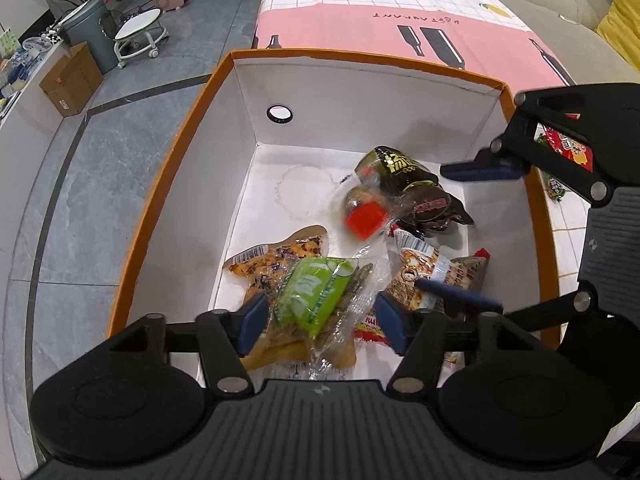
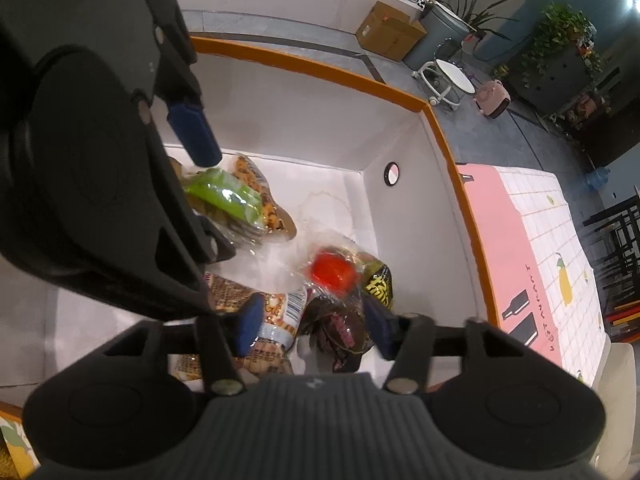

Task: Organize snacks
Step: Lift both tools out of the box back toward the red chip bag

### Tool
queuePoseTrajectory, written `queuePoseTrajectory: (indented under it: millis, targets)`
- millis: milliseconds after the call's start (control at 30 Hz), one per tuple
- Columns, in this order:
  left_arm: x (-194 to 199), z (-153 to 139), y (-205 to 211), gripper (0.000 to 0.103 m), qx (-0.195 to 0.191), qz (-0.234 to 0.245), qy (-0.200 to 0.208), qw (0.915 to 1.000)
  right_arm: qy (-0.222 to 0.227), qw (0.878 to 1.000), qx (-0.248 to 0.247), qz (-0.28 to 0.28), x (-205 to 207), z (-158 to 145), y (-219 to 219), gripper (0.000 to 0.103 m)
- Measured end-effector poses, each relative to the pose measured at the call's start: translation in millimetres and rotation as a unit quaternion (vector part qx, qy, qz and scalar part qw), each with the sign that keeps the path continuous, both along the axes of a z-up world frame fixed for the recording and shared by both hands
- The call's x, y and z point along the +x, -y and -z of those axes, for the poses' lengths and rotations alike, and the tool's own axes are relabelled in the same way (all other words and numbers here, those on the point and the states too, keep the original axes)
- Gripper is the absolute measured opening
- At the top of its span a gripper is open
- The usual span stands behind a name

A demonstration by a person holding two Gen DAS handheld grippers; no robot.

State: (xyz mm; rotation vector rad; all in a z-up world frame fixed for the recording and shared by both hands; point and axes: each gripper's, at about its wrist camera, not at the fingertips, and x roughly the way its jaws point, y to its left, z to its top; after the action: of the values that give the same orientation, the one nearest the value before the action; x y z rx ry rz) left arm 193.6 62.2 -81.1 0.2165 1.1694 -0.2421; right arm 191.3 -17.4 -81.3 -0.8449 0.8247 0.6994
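Over box (image 1: 240,92), both tools (image 1: 318,322) (image 2: 314,328) tilt downward, jaws apart.

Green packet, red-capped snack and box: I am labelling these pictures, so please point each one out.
Green packet (image 1: 310,294), left wrist view, middle of its green wrapper.
Red-capped snack (image 2: 332,270), right wrist view, on the red part.
Box (image 1: 168,172), left wrist view, on its orange left rim.

Orange-rimmed box (image 1: 362,55) on tablecloth (image 1: 360,20)
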Motion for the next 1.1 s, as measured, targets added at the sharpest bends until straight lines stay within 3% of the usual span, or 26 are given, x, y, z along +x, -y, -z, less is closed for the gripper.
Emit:
queuePoseTrajectory:
  millis: [267,367,433,467,833,900,1100]
  targets:
    - [-10.2,-14.9,-2.8,0.081,-0.001,-0.002,0.020,0.9998,0.004,1.000,0.026,0.012,-9.1,-18.7,4.5,0.074]
    - [-18.9,-26.1,-5.5,0.081,-0.010,-0.017,0.046,0.9987,0.009,0.999,0.042,0.024,-12.0,-27.4,9.4,0.074]
    - [-27.2,-33.3,-4.0,0.081,-0.011,-0.023,0.069,0.9973,0.016,0.998,0.054,0.034,-15.1,-34.0,13.4,0.085]
    - [-31.4,-37.2,-3.6,0.081,-0.012,-0.024,0.079,0.9965,0.022,0.997,0.063,0.041,-17.3,-38.0,15.9,0.085]
    - [-73.4,-73.9,7.0,0.082,-0.004,-0.060,0.171,0.9834,0.061,0.988,0.120,0.080,-44.4,-70.2,38.1,0.086]
    - [-82.4,-80.1,10.0,0.082,-0.003,-0.071,0.191,0.9789,0.080,0.986,0.122,0.083,-55.2,-72.9,42.1,0.090]
    - [-107.6,-93.7,27.1,0.082,-0.025,-0.080,0.222,0.9714,0.107,0.975,0.156,0.120,-86.8,-76.5,67.0,0.093]
